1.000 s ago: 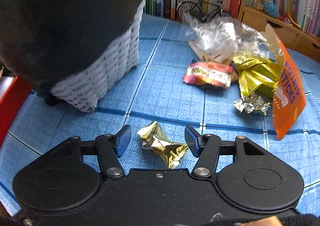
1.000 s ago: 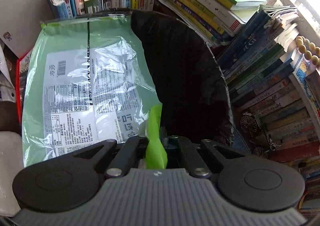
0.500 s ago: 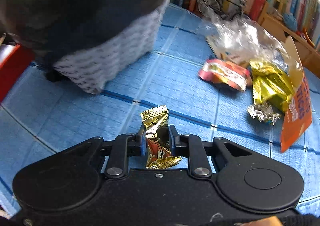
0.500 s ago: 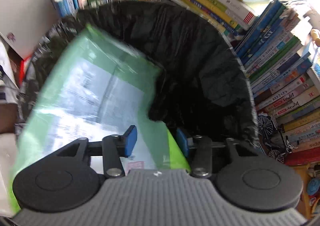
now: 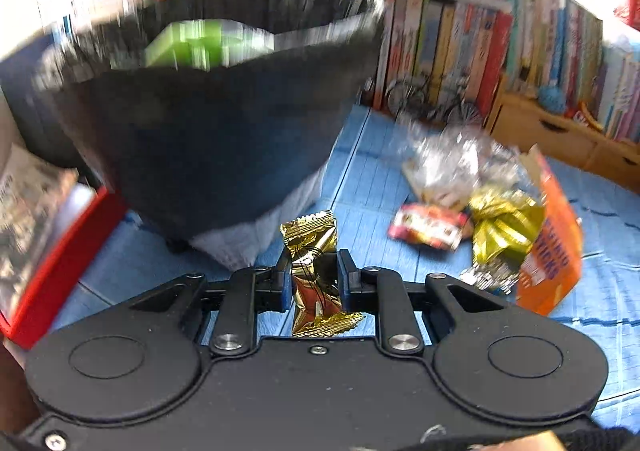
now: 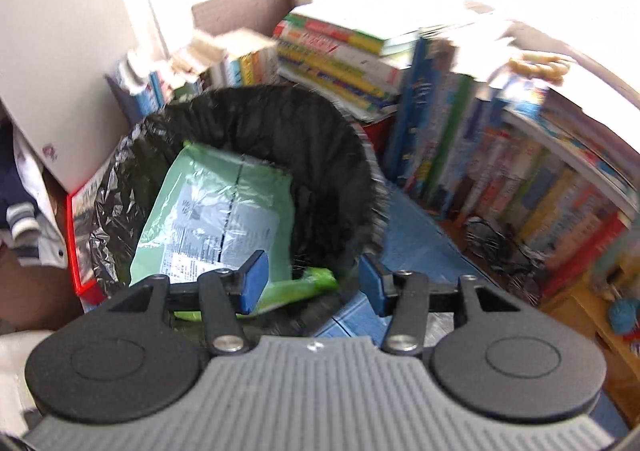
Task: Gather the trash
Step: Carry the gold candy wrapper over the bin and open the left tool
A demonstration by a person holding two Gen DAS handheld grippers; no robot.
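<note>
**Gold wrapper lifted, green bag let go**

Lifted off the blue mat [image 5: 360, 179] since a second ago: gold wrapper [image 5: 316, 271], then lying loose between spread pads, now pinched upright in the left gripper [image 5: 312, 283] and carried up level with the side of the bin [image 5: 224, 131]. Dropped since then: green bag [image 6: 216, 211], then clamped by one corner in the right gripper [image 6: 308, 283], now lying free inside the black liner [image 6: 280, 123].

Left pads pressed close on the wrapper's middle, crimped ends sticking out above and below. Right jaws spread wide, just opened further, nothing between them; only the bag's folded green edge showing past the near pad, not touched.

Bin rim blurred in the left wrist view, close ahead and above the held wrapper. Open blue mat to the right of the bin, running back to a row of books [image 5: 500, 51]. More litter in a heap on that mat: clear plastic [image 5: 452, 159], red packet [image 5: 428, 227], gold foil bag [image 5: 504, 227], orange pouch [image 5: 552, 247], all touching or overlapping, well apart from the bin.

Wrapper shiny, creased, gold with a reddish patch low down.
</note>
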